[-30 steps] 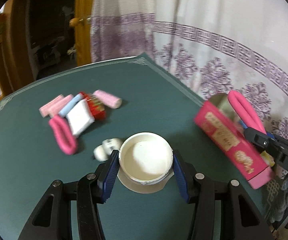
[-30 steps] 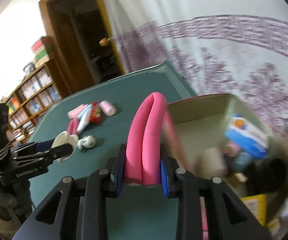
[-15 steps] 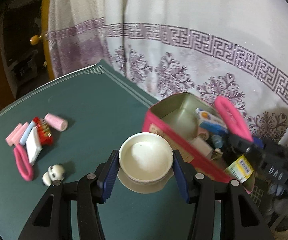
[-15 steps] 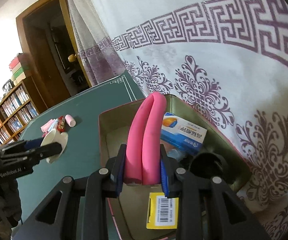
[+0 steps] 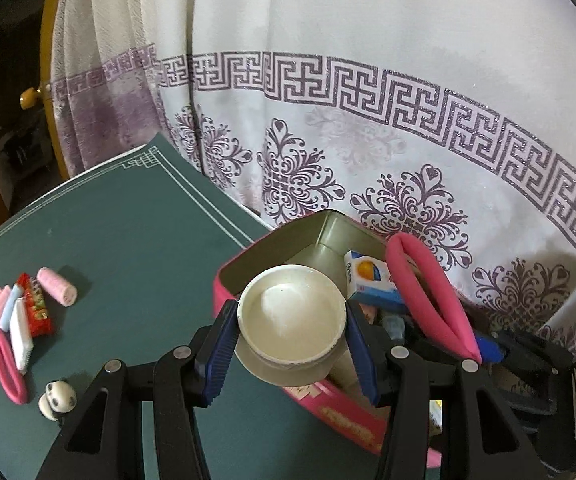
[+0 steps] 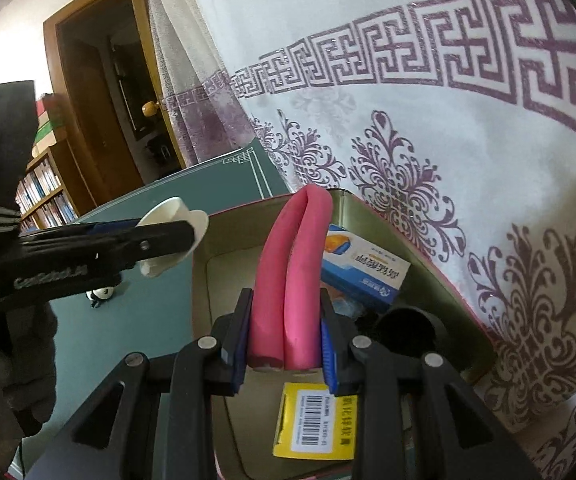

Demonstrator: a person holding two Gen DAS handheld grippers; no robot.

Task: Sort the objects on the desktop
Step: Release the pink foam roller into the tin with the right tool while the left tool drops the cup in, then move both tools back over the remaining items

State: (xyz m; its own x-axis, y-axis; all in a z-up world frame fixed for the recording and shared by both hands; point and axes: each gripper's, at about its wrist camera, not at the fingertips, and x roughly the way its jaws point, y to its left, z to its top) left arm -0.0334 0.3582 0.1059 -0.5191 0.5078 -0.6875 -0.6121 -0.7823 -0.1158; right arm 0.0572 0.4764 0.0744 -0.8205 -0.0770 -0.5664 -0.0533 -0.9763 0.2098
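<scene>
We see the tin (image 5: 319, 228) at the right of the table (image 5: 128, 240), before the curtain (image 5: 367, 120). In the tin lies a carton (image 5: 367, 280). Far left lie small things (image 5: 20, 316) together.

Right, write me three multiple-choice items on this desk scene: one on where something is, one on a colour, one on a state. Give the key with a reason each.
1. Where is the blue and white carton?
A. Inside the pink tin
B. On the green table beside the panda figure
C. Between the left gripper's fingers

2. What colour is the foam loop in the right gripper?
A. Yellow
B. Pink
C. White

3. How is the white bowl at this moment?
A. Lying upside down on the table
B. Clamped upright by the left gripper
C. Resting on the floor of the tin

Key: 1 A, the carton leans against the tin's inner wall. 2 B, both strands between the pads are pink. 3 B, a blue pad presses each side of its rim and its opening faces up.
</scene>
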